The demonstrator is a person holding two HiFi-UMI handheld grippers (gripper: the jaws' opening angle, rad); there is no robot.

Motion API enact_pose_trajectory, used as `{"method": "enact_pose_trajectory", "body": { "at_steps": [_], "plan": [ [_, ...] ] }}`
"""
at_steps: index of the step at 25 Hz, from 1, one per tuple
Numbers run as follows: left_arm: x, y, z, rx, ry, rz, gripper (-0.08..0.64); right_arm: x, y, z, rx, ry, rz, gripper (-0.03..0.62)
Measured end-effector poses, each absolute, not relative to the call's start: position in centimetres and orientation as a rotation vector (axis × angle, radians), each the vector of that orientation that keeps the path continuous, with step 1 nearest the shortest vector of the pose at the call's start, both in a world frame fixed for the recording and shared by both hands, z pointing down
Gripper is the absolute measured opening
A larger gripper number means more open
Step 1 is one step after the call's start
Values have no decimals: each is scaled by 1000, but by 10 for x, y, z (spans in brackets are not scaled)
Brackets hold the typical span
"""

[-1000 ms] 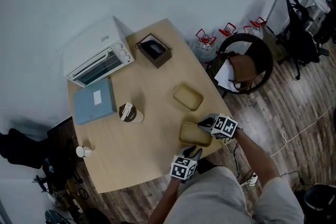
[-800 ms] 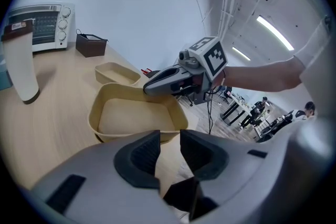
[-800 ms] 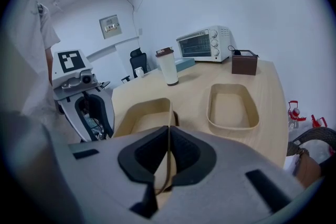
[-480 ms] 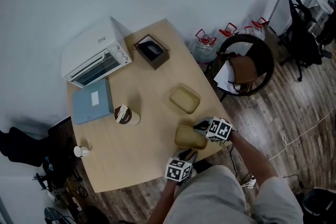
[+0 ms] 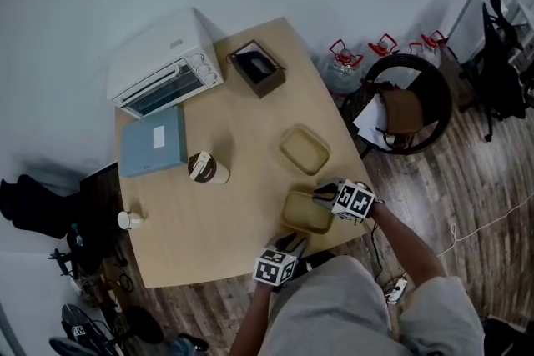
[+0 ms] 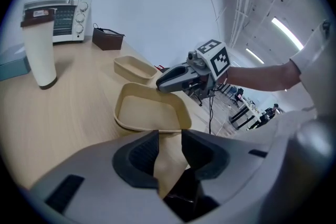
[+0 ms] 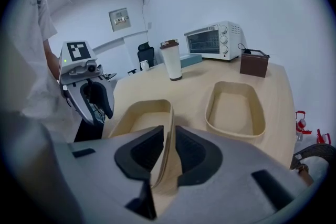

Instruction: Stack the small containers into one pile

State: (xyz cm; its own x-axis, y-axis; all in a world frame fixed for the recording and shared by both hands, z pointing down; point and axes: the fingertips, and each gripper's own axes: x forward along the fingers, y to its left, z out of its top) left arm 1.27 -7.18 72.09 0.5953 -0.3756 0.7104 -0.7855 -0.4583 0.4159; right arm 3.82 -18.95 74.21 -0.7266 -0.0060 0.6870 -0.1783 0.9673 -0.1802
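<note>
— Where are the containers?
— Both sit on the table (image 5: 192, 238), apart and not yet stacked. The near container (image 5: 305, 213) is by the near edge and the far container (image 5: 304, 149) is just beyond it.
— The right gripper (image 5: 322, 195)?
— Its jaws straddle the near container's right rim and are opening. The pads look just clear of the wall.
— And the left gripper (image 5: 294, 243)?
— At that container's near side, jaws widening, only bare table between them.
</note>
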Motion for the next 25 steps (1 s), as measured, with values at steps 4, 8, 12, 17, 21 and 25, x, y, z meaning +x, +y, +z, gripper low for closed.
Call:
{"method": "enact_pose_trajectory", "body": {
  "at_steps": [4, 8, 12, 17, 21, 25],
  "plan": [
    [-14, -75, 709, 2053, -1005, 661, 129, 41, -219, 726, 219, -2409, 344, 74],
    [-32, -93, 698, 2052, -1086, 639, 127, 50, -270, 711, 410, -2428, 394, 77],
    [-39, -122, 678, 2077, -1183, 588, 124, 55, -317, 709, 538, -2407, 409, 83],
    [-48, -145, 659, 2068, -1284, 510, 121, 55, -355, 731, 644, -2332, 427, 89],
    [-54, -151, 653, 2037, -1313, 483, 120, 53, -370, 748, 678, -2271, 421, 89],
    [-62, -158, 654, 1996, -1340, 457, 117, 53, -380, 760, 690, -2232, 442, 92]
  ]
}}
